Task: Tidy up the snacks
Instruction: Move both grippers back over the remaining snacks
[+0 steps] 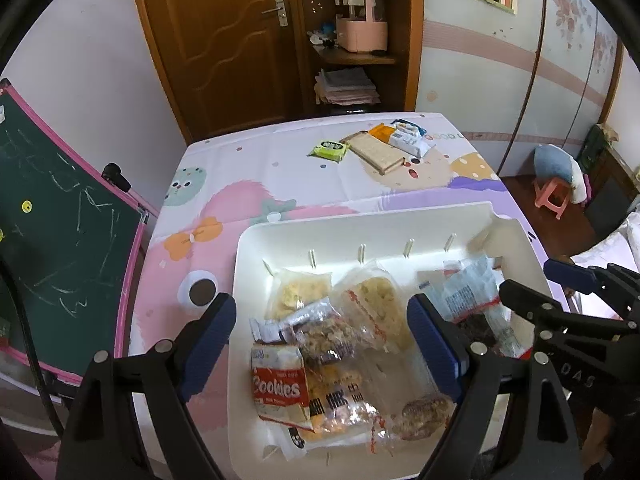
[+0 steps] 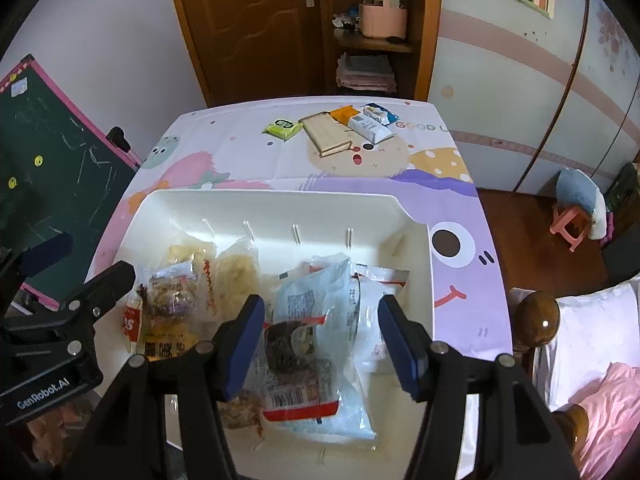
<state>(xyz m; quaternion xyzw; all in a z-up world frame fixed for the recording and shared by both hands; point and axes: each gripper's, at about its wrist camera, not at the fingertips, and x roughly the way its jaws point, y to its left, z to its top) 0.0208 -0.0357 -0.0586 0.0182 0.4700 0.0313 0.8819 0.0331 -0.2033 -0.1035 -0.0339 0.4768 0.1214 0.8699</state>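
A white plastic bin (image 1: 360,224) (image 2: 280,204) sits at the near end of the table and holds several snack packets: a red Cookies pack (image 1: 276,384), clear bags of pale chips (image 1: 376,300) and a clear bag with a dark pastry (image 2: 304,344). My left gripper (image 1: 320,348) is open and empty above the bin's left half. My right gripper (image 2: 320,344) is open and empty above the pastry bag; it also shows in the left wrist view (image 1: 560,300). Loose snacks lie at the far end: a green packet (image 1: 329,149) (image 2: 283,127), a long beige biscuit pack (image 1: 374,152) (image 2: 326,136), an orange pack (image 1: 382,132) and white-blue packs (image 2: 370,122).
The table wears a cartoon cloth (image 1: 248,184). A green chalkboard (image 1: 52,216) leans at the left. A wooden door (image 1: 224,36) and shelf (image 1: 356,40) stand behind. A pink stool (image 2: 572,220) and a bed with a wooden post (image 2: 538,316) are at the right.
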